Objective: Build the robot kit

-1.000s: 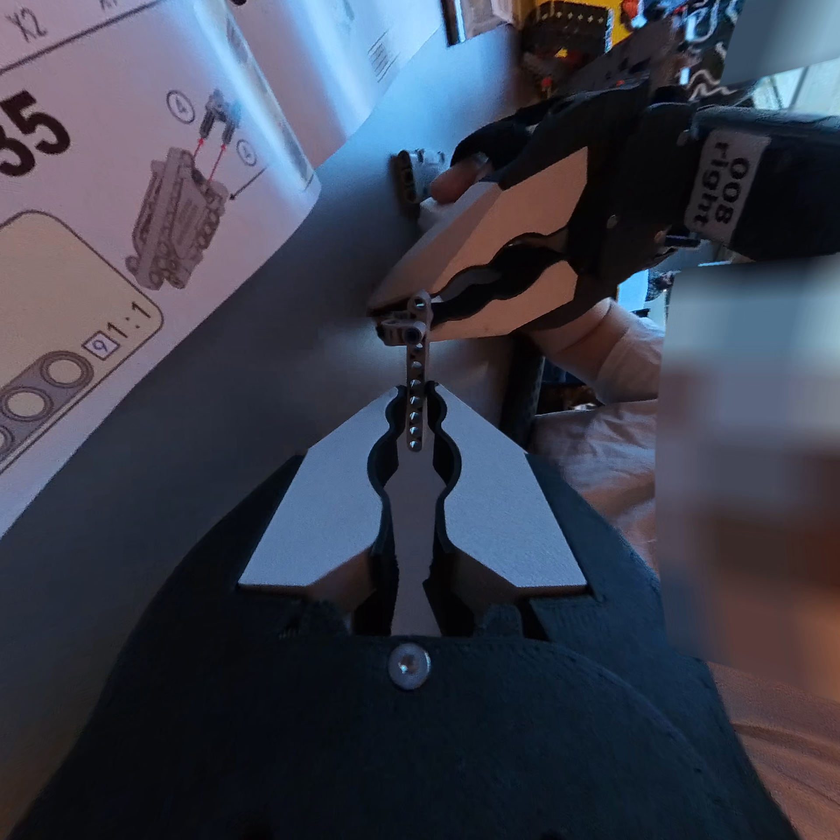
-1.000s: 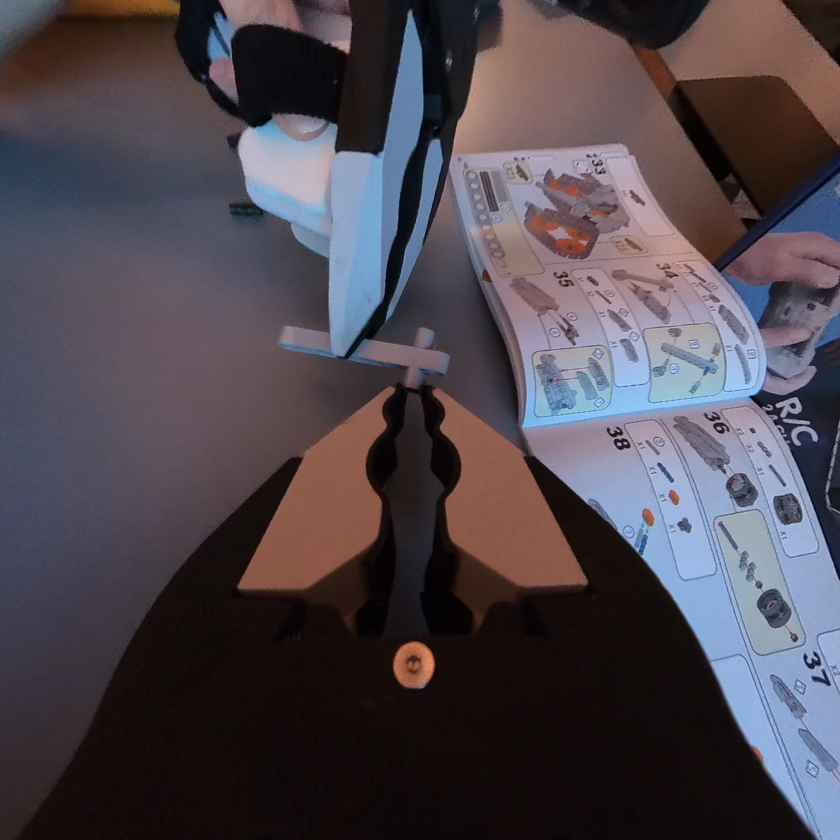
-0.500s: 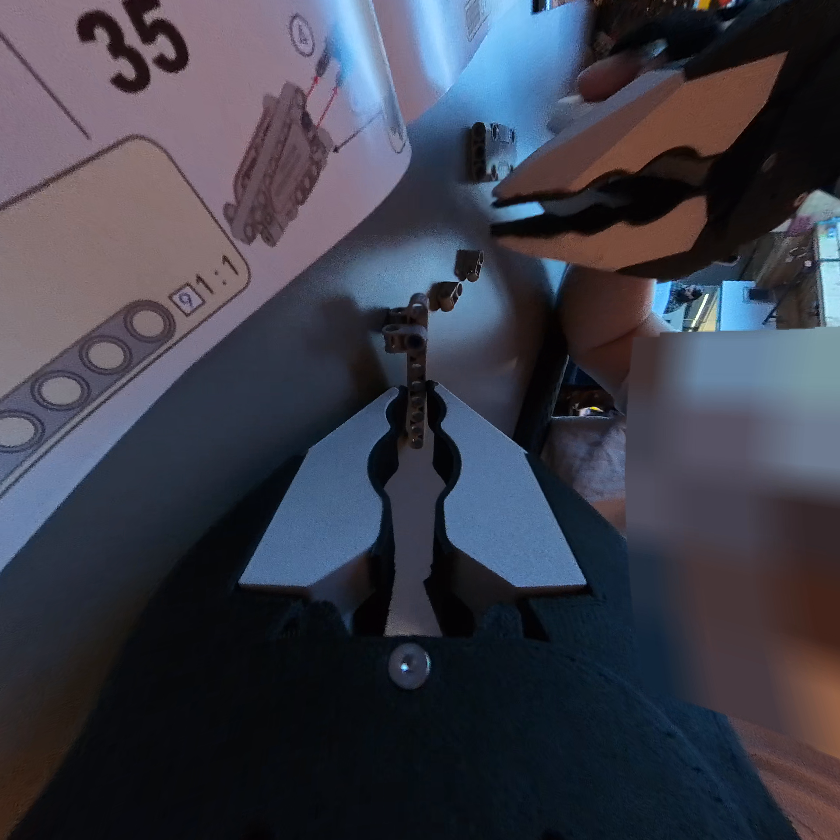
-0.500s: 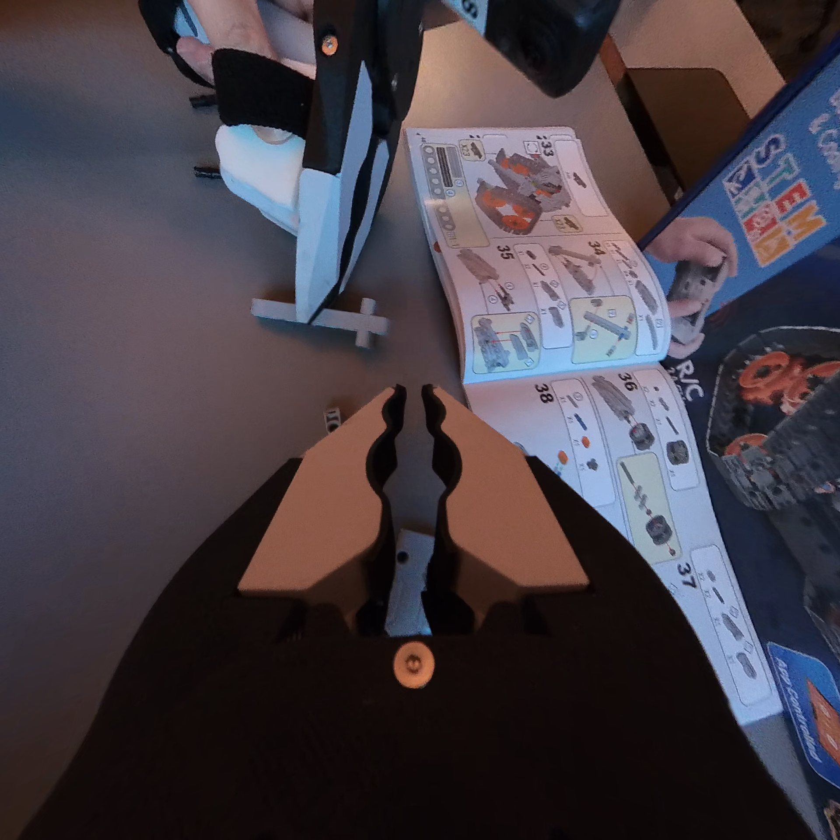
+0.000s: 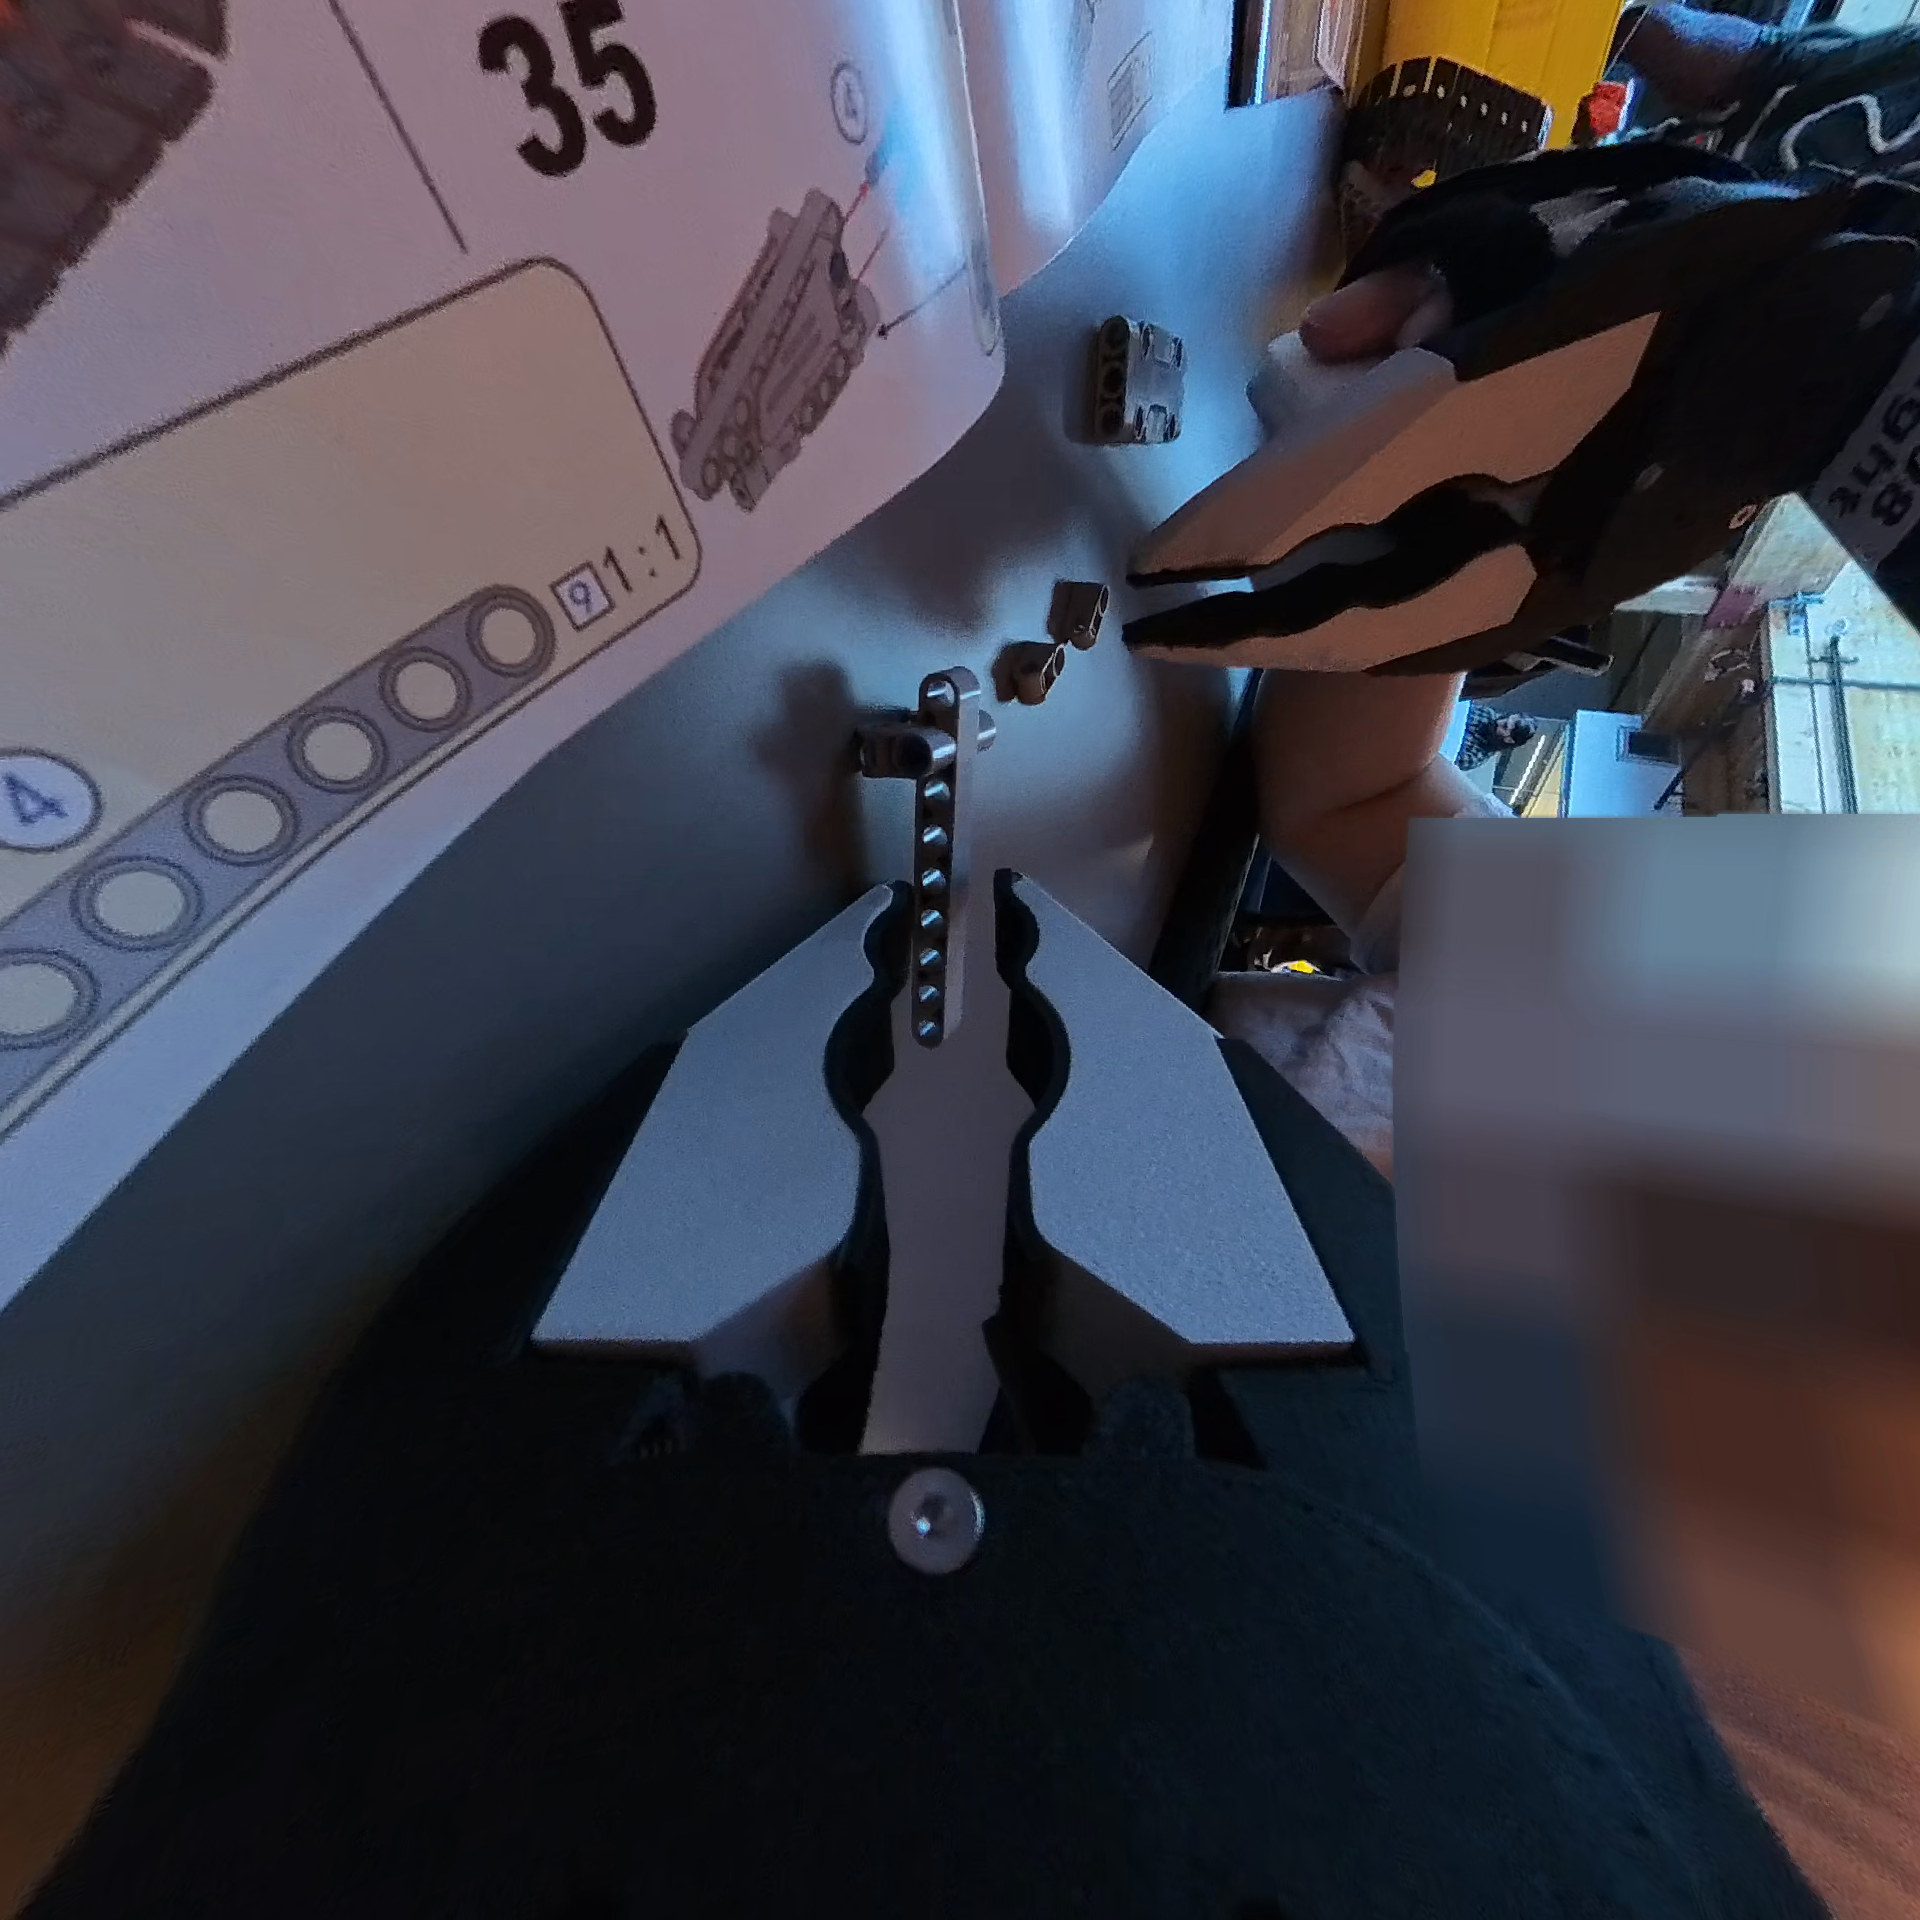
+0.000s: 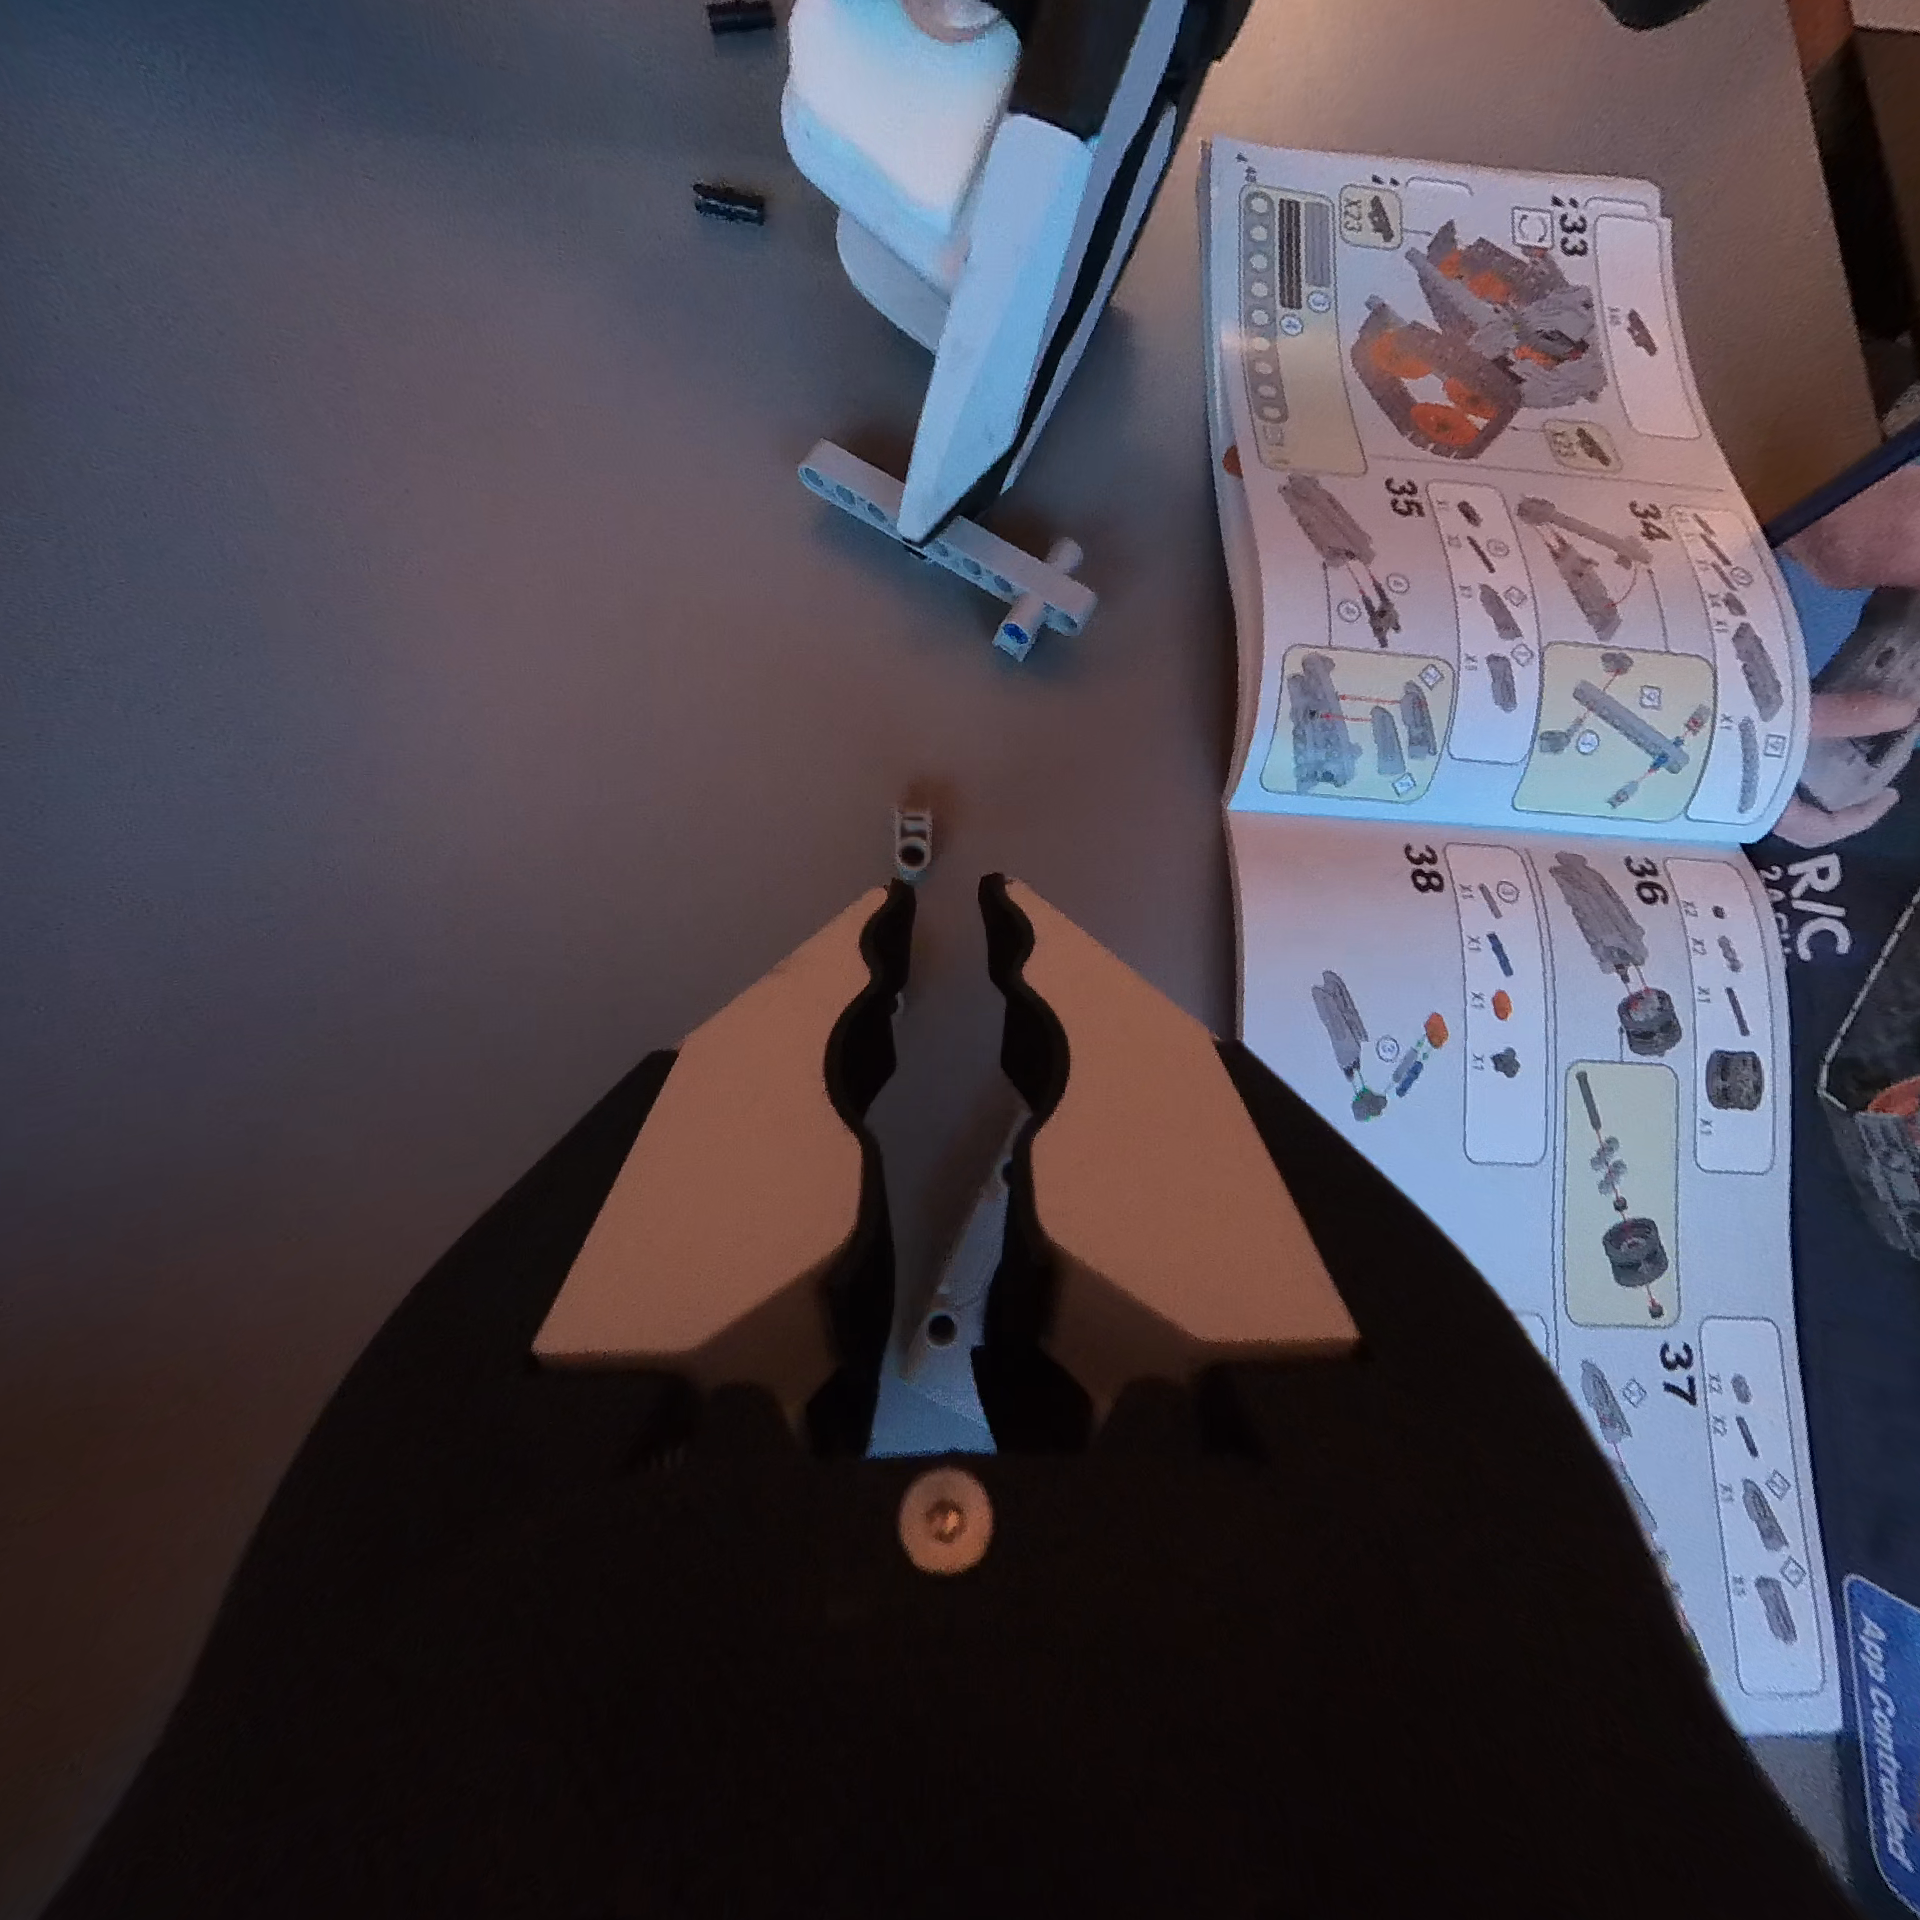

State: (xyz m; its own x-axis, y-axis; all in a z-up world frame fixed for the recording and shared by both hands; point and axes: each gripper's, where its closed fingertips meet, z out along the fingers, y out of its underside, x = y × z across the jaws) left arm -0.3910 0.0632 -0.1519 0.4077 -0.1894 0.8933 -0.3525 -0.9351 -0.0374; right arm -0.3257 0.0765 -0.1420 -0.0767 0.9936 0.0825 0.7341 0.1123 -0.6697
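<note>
A grey beam with a row of holes (image 5: 940, 862) and a cross pin through its far end lies on the grey table (image 5: 520, 1195). My left gripper (image 5: 943, 883) is open, its jaws on either side of the beam with a gap. In the right wrist view its tip (image 6: 925, 525) rests at the beam (image 6: 971, 566). My right gripper (image 6: 943, 883) is open and empty, its tips just short of a small grey connector (image 6: 914, 840). In the left wrist view it (image 5: 1132, 601) hovers by two small connectors (image 5: 1081, 608).
An open instruction booklet (image 6: 1455, 623) lies to the right, on a dark box (image 6: 1870, 1039). A grey block piece (image 5: 1138, 395) and black pins (image 6: 727, 203) lie on the table. A grey piece (image 6: 966, 1247) lies under my right gripper. Left tips to right tips: about 8 cm.
My left gripper brought the beam down onto the table and opened its jaws around it. My right gripper let go of the cross pin, drew back, opened wider and came to the small connectors.
</note>
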